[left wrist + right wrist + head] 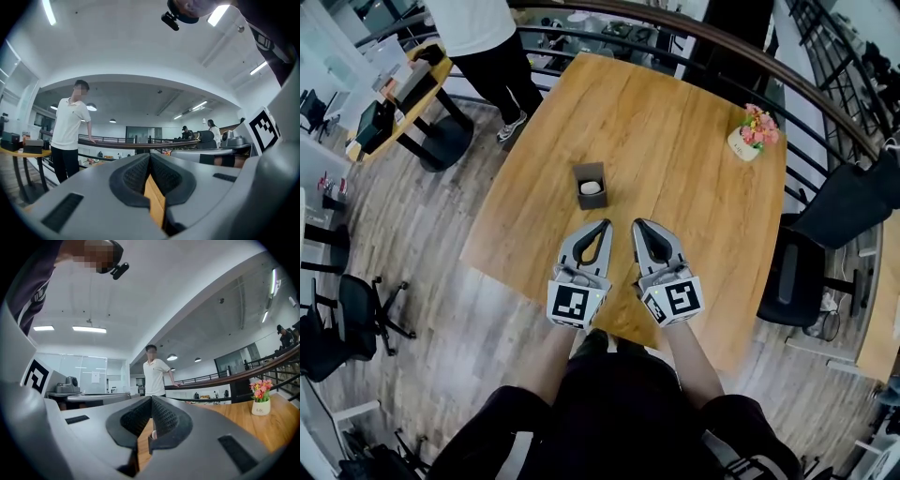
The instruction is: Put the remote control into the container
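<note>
A small dark square container (591, 185) stands upright near the middle of the wooden table (694, 187). The white end of the remote control (591, 187) shows inside its mouth. My left gripper (605, 226) and right gripper (637, 226) lie side by side over the table's near edge, tips pointing towards the container and a short way from it. Both are shut with nothing between their pads. In the left gripper view the left gripper (150, 157) has its jaws closed tip to tip, as does the right gripper (151, 399) in the right gripper view.
A small pot of flowers (750, 136) sits at the table's far right corner, also in the right gripper view as the flower pot (260, 400). A person (483, 37) stands beyond the far left corner by a curved railing (750, 52). A black office chair (811, 258) is to the right.
</note>
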`<state>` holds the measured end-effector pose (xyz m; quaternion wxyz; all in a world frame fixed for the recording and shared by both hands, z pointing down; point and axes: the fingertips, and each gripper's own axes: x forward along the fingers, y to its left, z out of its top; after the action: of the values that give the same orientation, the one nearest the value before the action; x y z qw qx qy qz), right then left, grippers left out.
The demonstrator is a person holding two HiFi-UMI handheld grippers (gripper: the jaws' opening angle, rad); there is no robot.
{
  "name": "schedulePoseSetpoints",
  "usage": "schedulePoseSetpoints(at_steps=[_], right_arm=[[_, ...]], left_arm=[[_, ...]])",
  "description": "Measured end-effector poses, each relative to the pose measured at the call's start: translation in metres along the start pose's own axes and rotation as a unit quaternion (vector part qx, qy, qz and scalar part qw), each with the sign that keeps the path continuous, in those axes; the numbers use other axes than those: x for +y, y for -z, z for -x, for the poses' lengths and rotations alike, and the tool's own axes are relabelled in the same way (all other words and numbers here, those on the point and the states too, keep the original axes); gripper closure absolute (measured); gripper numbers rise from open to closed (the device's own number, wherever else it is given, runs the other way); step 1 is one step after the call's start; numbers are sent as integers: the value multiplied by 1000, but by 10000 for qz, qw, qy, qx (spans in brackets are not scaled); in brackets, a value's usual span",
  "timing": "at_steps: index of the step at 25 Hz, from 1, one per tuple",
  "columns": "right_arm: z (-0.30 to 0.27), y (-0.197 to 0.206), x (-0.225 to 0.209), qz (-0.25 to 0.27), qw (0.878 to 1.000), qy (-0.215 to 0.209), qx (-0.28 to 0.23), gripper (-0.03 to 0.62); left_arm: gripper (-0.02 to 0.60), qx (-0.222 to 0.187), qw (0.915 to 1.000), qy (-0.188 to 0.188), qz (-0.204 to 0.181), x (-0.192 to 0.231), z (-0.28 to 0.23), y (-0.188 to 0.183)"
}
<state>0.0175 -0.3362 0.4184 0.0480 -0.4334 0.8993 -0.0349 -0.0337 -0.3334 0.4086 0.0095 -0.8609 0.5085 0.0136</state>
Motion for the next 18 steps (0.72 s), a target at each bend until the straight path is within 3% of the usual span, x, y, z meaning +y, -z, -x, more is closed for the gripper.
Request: schedulePoseSetpoints(at_steps=[18], right_arm=[[5, -5, 24, -15, 10000, -67, -34, 576]], left_arm=[[569, 56, 9998, -171, -108, 6, 30, -4]])
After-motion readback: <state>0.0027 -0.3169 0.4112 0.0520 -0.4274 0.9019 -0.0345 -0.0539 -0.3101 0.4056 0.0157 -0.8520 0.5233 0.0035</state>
